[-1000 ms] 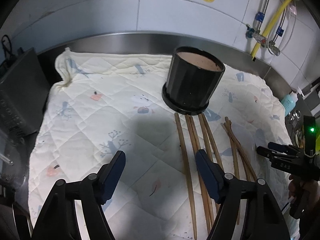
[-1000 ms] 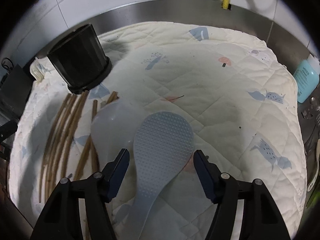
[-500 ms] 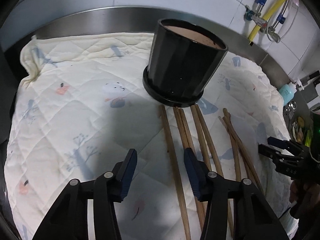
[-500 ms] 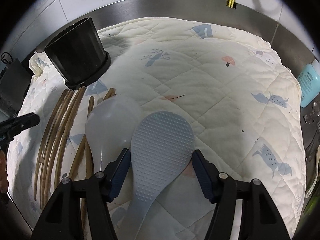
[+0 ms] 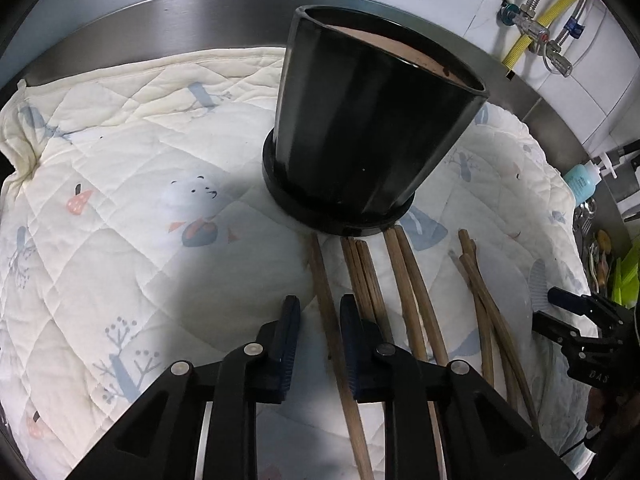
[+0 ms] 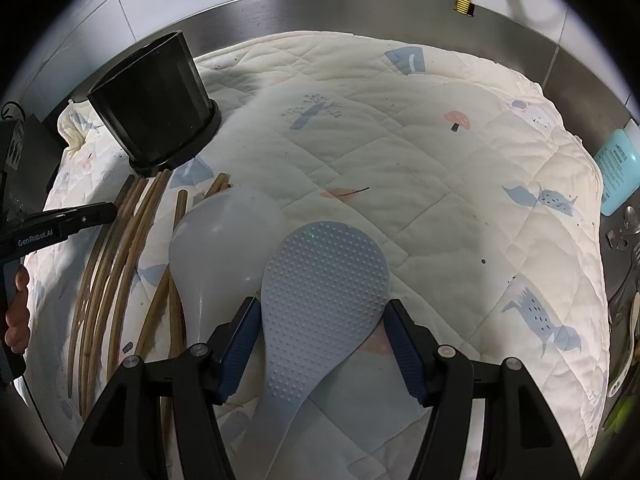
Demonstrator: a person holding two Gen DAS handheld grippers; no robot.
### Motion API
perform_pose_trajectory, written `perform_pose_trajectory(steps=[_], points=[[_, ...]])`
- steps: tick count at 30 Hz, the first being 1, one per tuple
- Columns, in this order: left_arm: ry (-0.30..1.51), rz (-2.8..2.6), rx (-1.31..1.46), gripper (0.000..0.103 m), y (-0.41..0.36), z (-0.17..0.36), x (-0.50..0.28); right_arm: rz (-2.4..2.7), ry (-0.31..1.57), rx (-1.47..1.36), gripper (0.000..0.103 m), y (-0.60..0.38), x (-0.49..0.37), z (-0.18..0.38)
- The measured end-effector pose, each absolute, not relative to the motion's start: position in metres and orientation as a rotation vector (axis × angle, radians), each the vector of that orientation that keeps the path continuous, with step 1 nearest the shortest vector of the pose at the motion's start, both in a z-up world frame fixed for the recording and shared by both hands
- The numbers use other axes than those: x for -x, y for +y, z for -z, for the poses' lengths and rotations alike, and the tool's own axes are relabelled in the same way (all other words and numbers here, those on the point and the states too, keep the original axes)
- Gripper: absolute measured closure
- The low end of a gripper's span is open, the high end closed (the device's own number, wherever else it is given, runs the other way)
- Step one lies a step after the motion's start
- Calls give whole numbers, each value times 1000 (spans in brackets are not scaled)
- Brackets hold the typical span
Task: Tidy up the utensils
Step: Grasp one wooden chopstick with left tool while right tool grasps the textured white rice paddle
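Note:
Several brown wooden chopsticks (image 5: 404,288) lie on a quilted cloth (image 5: 120,200) in front of a black pot (image 5: 360,140). My left gripper (image 5: 320,312) has its jaws narrowed around the leftmost chopstick (image 5: 326,304), with small gaps still showing on both sides. My right gripper (image 6: 318,320) is open, its jaws on either side of a blue dimpled rice paddle (image 6: 324,280). A translucent white paddle (image 6: 220,248) lies beside it, over some chopsticks (image 6: 116,248). The pot (image 6: 154,100) stands at the far left in the right wrist view.
A steel counter rim (image 5: 180,12) and tiled wall run behind the cloth. A teal bottle (image 6: 614,168) and metal utensils (image 6: 632,300) sit off the cloth's right edge. A dark appliance (image 6: 12,160) stands at the left. Gas pipes (image 5: 536,32) hang at the back right.
My left gripper has moved forward toward the pot and its jaws have narrowed from wide open to just around the leftmost chopstick. My right gripper has shifted slightly over the blue paddle.

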State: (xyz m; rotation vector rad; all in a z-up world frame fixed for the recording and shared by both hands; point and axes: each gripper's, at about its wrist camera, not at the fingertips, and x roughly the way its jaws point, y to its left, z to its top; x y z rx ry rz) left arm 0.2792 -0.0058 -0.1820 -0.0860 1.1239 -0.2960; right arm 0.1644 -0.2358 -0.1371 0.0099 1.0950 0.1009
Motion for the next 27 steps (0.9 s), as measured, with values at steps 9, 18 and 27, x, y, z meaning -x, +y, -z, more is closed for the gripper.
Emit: perform_pose_trajectory(steps=[9,18,27], points=[[1110,305,32,84,-25,184,-286,-107,1091,-15,31,-238,-164,136],[1096,295,92,94,-8,184,-283,-120,1100,-1,24,-234,-165,135],[1053,310,119,95,0,168,-274,-131,1115,-27,22,-242,-170,138]])
